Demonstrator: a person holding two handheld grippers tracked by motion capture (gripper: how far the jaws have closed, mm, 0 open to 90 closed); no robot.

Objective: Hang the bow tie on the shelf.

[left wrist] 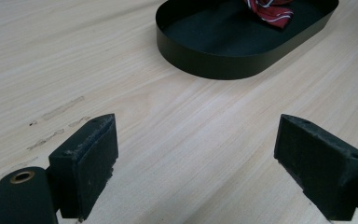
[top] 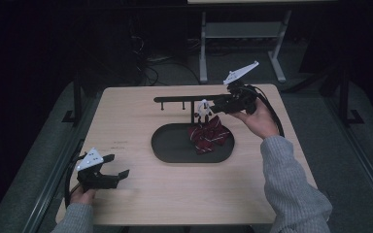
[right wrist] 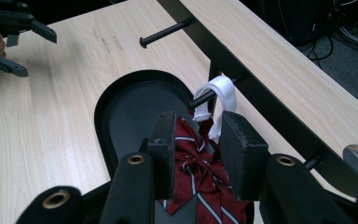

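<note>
At the far side of the desk (top: 141,194), your right tool (top: 212,104) sits at the black rack (top: 184,99), jaws drawn in on the dark red striped bow tie (top: 209,136). In the right gripper view the bow tie (right wrist: 200,182) fills the gap between the jaws, which look closed on its upper fabric, though actual pinch contact is hard to confirm. Its white strap (right wrist: 221,100) loops over a peg (right wrist: 205,97) on the rack, just ahead of the jaws. The bow hangs down from that peg, lower edge over or touching the oval tray (top: 175,150); which one, not clear. Key relation: the peg's long axis points out from the rail toward you, so the loop comes free or seats along that line, not sideways. Strap lies directly ahead of and slightly above your right tool; the bow itself sits between and below the jaws. Your right hand (top: 260,121) is right at the work. Your left tool (top: 109,172) rests near the desk's near left corner, jaws wide apart, holding nothing, well apart from the tray (left wrist: 205,65); its view catches a corner of the bow tie (left wrist: 270,9) at the tray's far end. Judgement: the next move belongs to the right side, travelling along the peg axis while keeping the strap from snagging on the peg head.
</note>
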